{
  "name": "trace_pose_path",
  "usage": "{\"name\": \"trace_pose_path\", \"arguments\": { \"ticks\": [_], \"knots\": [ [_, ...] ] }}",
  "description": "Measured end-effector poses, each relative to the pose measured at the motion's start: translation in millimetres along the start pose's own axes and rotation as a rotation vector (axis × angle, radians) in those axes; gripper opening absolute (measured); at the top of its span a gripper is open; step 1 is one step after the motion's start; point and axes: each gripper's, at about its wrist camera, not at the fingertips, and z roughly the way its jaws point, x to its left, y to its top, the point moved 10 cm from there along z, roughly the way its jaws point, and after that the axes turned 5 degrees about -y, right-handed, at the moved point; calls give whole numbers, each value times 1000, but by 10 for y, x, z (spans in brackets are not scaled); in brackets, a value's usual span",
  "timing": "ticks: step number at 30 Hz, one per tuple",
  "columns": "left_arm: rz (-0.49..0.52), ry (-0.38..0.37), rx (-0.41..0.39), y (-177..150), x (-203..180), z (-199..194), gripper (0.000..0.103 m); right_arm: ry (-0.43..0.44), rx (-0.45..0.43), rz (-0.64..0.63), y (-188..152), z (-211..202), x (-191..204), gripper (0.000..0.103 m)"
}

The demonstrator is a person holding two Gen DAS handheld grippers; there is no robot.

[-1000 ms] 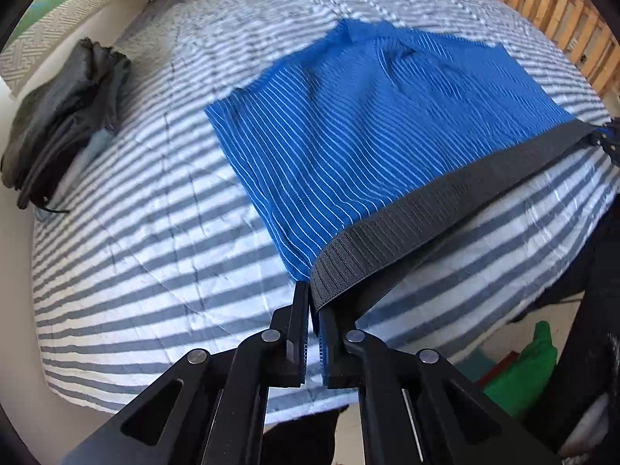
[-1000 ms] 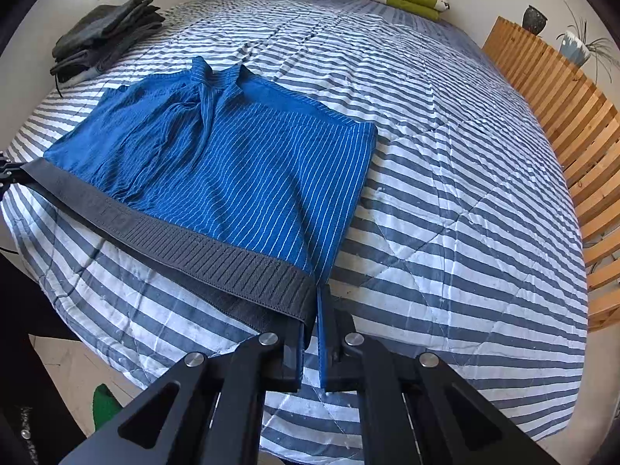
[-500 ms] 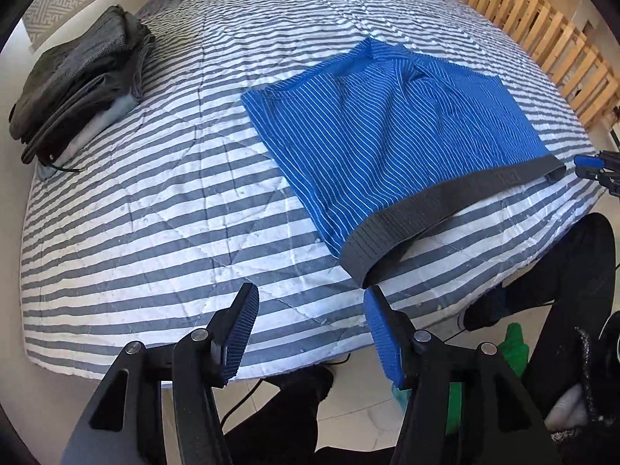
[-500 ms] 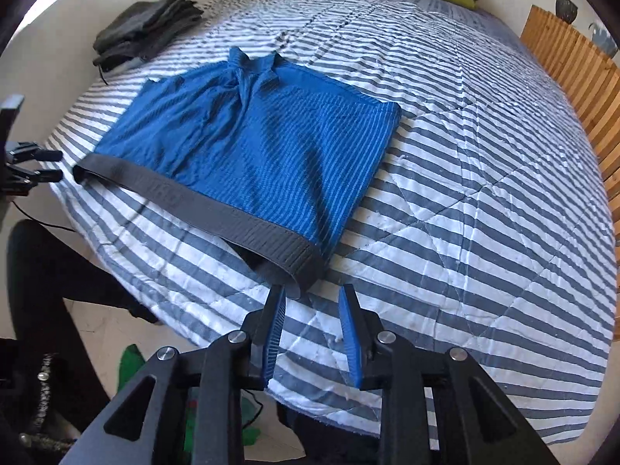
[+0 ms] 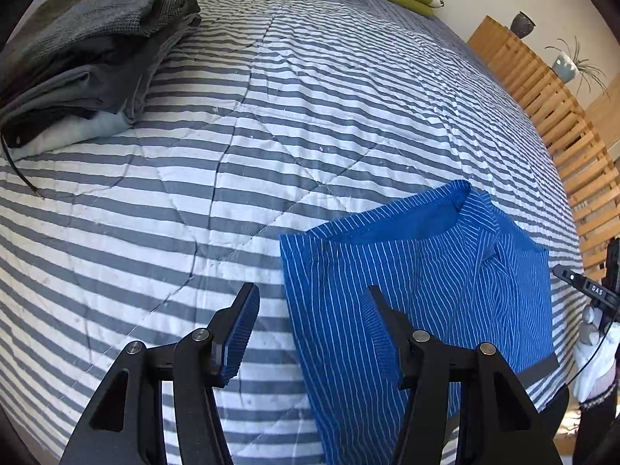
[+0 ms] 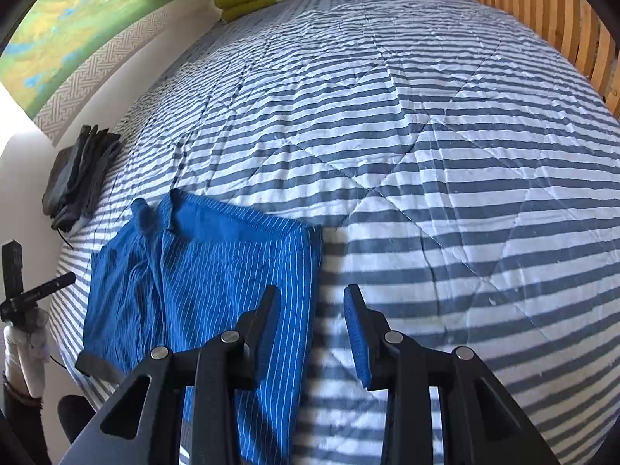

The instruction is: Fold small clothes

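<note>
The blue pinstriped shorts [image 5: 418,271] with a dark ribbed waistband [image 6: 93,366] lay flat on the quilted grey-and-white striped bed [image 5: 271,116]. Your left tongs [image 5: 310,310] stood wide open over the shorts' left edge, holding nothing. Your right tongs [image 6: 312,310] gaped empty over the right edge.

Left gripper [image 5: 314,310] and right gripper [image 6: 312,312] released waistband corners; jaws now spread; advanced over blue shorts' [image 5: 426,271] sides.
</note>
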Motion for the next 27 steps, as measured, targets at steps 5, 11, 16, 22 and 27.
{"name": "trace_pose_path", "arguments": {
  "ticks": [5, 11, 16, 22, 27],
  "knots": [
    [48, 33, 28, 17, -69, 246, 16, 61, 48, 55, 95, 317, 15, 31],
    [61, 90, -50, 141, -38, 223, 4, 57, 24, 22, 143, 350, 108, 4],
    [94, 167, -74, 278, 18, 257, 4, -31, -97, -12, 350, 144, 51, 3],
    [76, 139, -60, 97, 38, 32, 46, -38, -48, -9, 312, 244, 26, 6],
    [84, 84, -60, -508, -17, -504, 47, 3, -34, -11, -43, -159, -32, 20]
  ]
}}
